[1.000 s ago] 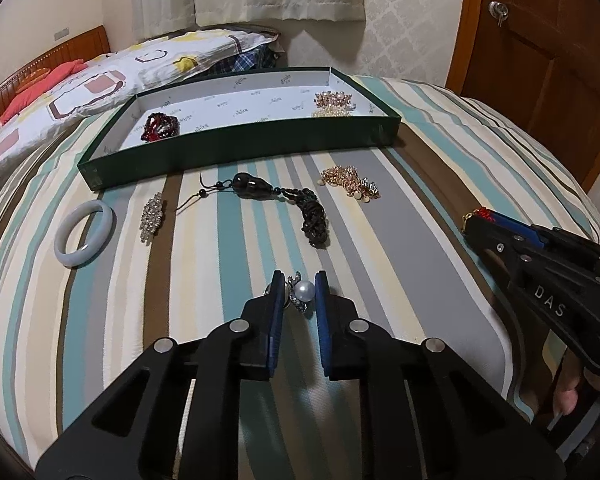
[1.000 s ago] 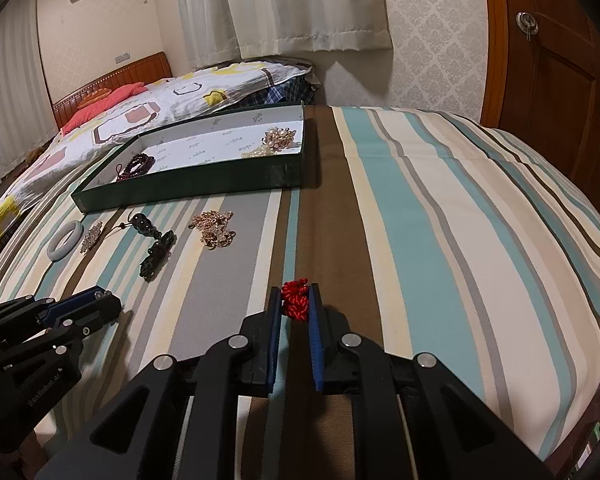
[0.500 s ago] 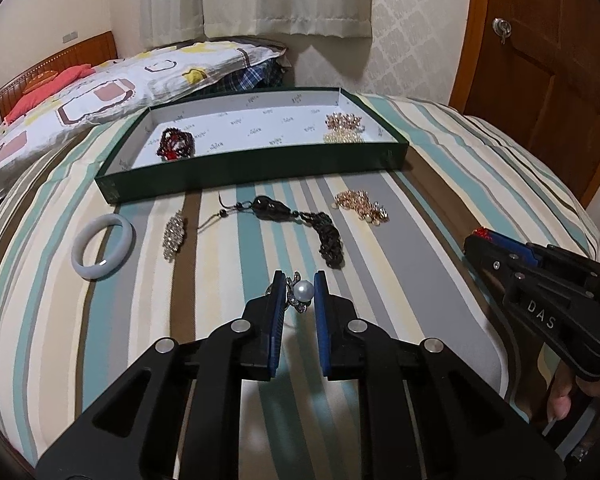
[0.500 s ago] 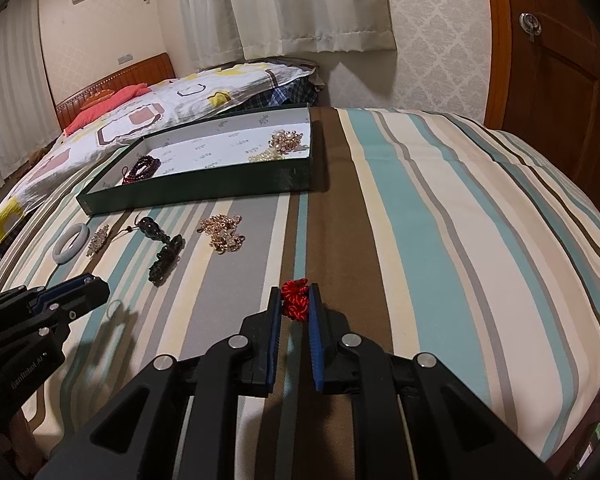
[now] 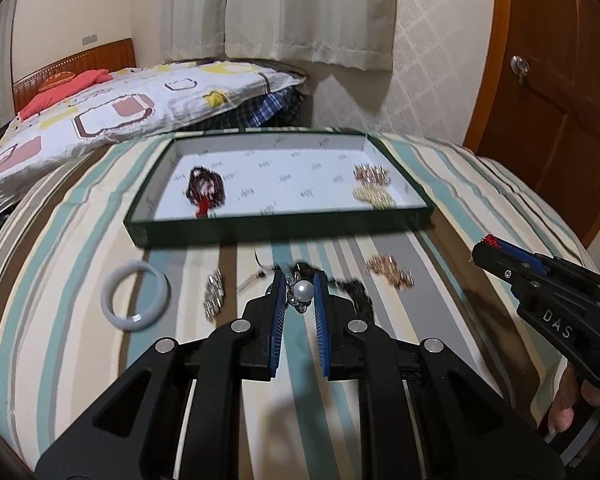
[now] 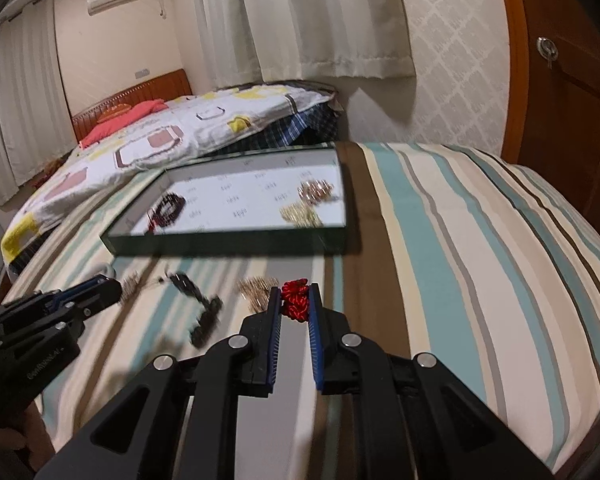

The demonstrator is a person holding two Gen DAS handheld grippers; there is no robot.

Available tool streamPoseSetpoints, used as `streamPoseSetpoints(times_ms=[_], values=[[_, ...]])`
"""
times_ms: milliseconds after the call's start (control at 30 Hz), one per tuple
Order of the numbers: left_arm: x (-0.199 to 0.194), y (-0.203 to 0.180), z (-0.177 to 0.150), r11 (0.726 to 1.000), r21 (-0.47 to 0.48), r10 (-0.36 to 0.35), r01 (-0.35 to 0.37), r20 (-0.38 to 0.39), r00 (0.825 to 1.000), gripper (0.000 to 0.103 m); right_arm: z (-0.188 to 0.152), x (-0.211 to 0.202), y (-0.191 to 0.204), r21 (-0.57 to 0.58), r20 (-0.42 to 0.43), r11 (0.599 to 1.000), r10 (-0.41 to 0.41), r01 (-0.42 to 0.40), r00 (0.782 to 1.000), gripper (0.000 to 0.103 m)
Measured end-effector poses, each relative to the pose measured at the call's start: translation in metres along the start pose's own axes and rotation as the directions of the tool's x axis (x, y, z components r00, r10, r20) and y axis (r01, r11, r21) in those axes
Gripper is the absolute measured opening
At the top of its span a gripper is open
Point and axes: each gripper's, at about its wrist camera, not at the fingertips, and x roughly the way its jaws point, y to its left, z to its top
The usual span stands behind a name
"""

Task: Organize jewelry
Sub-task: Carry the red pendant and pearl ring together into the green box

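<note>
Striped bedspread (image 5: 460, 208) carries dark green shallow tray (image 5: 284, 227) at far centre. Left gripper (image 5: 298, 294) pinches pearl brooch with silver setting (image 5: 302, 292), raised above near bedding. Right gripper (image 6: 295, 302) pinches red knotted cord ornament (image 6: 295, 300), near-right of tray. White jade bangle (image 5: 136, 296) lies left, outside tray.

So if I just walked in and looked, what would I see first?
Probably the two black grippers in front: the left gripper pinches a shiny pearl brooch, and the right gripper pinches a bright red knot. Behind them, a dark green tray sits on the striped bedspread with beads and gold chains already inside. A pale bangle lies on the bed, left of the pearl.
</note>
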Motion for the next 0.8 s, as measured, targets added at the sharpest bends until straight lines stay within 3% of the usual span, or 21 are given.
streamPoseSetpoints(times_ms=[500,633,800], values=[[0.028,0.024,0.087,0.999,-0.024,0.025,-0.022,0.13,0.991,0.014,0.082,0.034,0.031,-0.08,0.111,0.996,0.056,-0.048,0.992,0.014],[0.052,0.029,0.101,0.999,-0.036,0.035,-0.031,0.119,0.992,0.014,0.092,0.059,0.035,-0.08,0.09,0.995,0.071,-0.064,0.993,0.014],[0.096,0.034,0.099,0.999,-0.029,0.041,-0.04,0.033,0.999,0.014,0.086,0.095,0.034,-0.074,0.012,0.994,0.077,-0.076,0.997,0.014]])
